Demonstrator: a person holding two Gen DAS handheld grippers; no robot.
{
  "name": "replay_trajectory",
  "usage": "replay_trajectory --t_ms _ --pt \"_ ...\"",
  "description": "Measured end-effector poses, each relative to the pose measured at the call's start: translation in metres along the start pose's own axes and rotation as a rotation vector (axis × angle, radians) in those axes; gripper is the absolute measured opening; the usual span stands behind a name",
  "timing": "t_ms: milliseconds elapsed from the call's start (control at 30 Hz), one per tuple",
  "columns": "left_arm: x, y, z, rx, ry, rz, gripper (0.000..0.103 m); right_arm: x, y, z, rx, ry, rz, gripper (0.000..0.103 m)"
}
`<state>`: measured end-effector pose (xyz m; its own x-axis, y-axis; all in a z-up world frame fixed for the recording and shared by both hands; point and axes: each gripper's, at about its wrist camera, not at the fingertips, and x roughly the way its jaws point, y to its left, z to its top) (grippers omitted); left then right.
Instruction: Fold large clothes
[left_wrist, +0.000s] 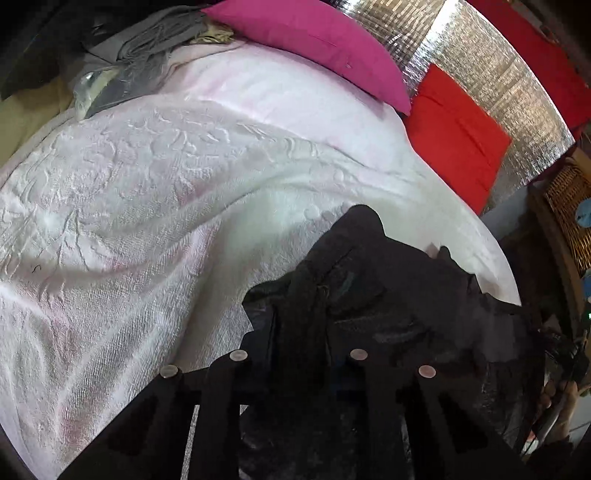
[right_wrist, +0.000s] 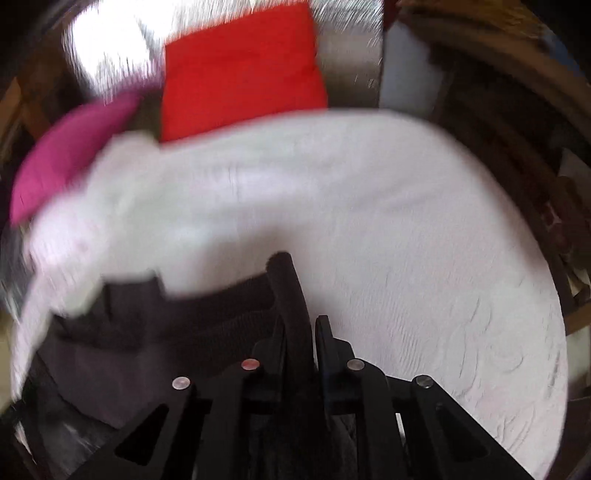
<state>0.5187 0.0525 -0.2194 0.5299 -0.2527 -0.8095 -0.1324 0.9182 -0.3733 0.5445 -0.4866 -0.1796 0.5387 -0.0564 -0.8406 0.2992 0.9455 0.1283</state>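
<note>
A dark, near-black garment (left_wrist: 388, 295) lies bunched at the near right edge of a bed covered with a white-pink textured blanket (left_wrist: 147, 221). My left gripper (left_wrist: 299, 306) is shut on a gathered fold of it, and the cloth drapes over and hides the fingertips. In the blurred right wrist view the same dark garment (right_wrist: 147, 325) stretches away to the left over the blanket (right_wrist: 406, 258). My right gripper (right_wrist: 301, 325) is shut on a rolled edge of the cloth that sticks up past its fingers.
A magenta pillow (left_wrist: 314, 40) and a red cushion (left_wrist: 458, 136) lie at the head of the bed against a silver foil wall (left_wrist: 498, 92). Grey clothes (left_wrist: 147, 48) are piled at the far left. A wicker basket (left_wrist: 569, 206) stands to the right of the bed.
</note>
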Motion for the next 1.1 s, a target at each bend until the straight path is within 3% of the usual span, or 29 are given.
replay_trajectory --t_ms 67,200,267,333,367,400,433,467,533,767,933,967,1033,1067,1100 --pt "0.012 0.002 -0.001 -0.002 0.016 0.030 0.026 0.001 -0.012 -0.003 0.060 -0.036 0.003 0.014" --pt "0.018 -0.010 -0.001 0.047 0.024 0.095 0.041 0.040 -0.025 -0.025 0.104 0.065 -0.043 0.014" --pt "0.013 -0.012 -0.002 0.035 0.036 0.065 0.064 0.033 -0.039 -0.033 0.196 0.049 0.049 0.019" --pt "0.009 -0.013 -0.003 0.016 0.053 0.015 0.070 0.010 -0.053 -0.038 0.293 0.018 0.163 0.029" --pt "0.002 -0.012 -0.004 0.010 0.053 -0.004 0.070 -0.004 -0.061 -0.041 0.330 -0.001 0.212 0.048" --pt "-0.005 -0.012 -0.005 0.010 0.044 -0.019 0.071 -0.016 -0.067 -0.044 0.348 -0.019 0.239 0.084" --pt "-0.010 -0.012 -0.005 0.011 0.036 -0.021 0.073 -0.038 -0.079 -0.053 0.373 -0.062 0.263 0.094" --pt "-0.019 -0.011 -0.007 0.014 0.029 -0.025 0.076 -0.058 -0.088 -0.063 0.390 -0.117 0.267 0.096" --pt "-0.030 -0.007 -0.009 0.016 0.023 -0.041 0.077 -0.085 -0.102 -0.083 0.389 -0.160 0.273 0.096" --pt "-0.044 0.016 -0.019 -0.032 0.060 -0.051 0.077 -0.092 -0.140 -0.164 0.481 -0.055 0.312 0.096" --pt "-0.041 0.006 -0.028 0.063 0.065 0.008 0.077 -0.080 -0.130 -0.179 0.463 -0.013 0.293 0.095" --pt "-0.038 0.002 -0.030 0.093 0.065 0.025 0.077 -0.082 -0.124 -0.178 0.448 -0.022 0.278 0.091" --pt "-0.035 -0.008 -0.035 0.162 0.059 0.088 0.077 -0.082 -0.108 -0.177 0.382 -0.023 0.232 0.063" --pt "-0.035 -0.012 -0.036 0.190 0.045 0.114 0.077 -0.076 -0.098 -0.177 0.329 0.008 0.183 0.038" --pt "-0.036 -0.017 -0.038 0.221 0.027 0.135 0.077 -0.071 -0.092 -0.179 0.290 0.038 0.155 0.037"
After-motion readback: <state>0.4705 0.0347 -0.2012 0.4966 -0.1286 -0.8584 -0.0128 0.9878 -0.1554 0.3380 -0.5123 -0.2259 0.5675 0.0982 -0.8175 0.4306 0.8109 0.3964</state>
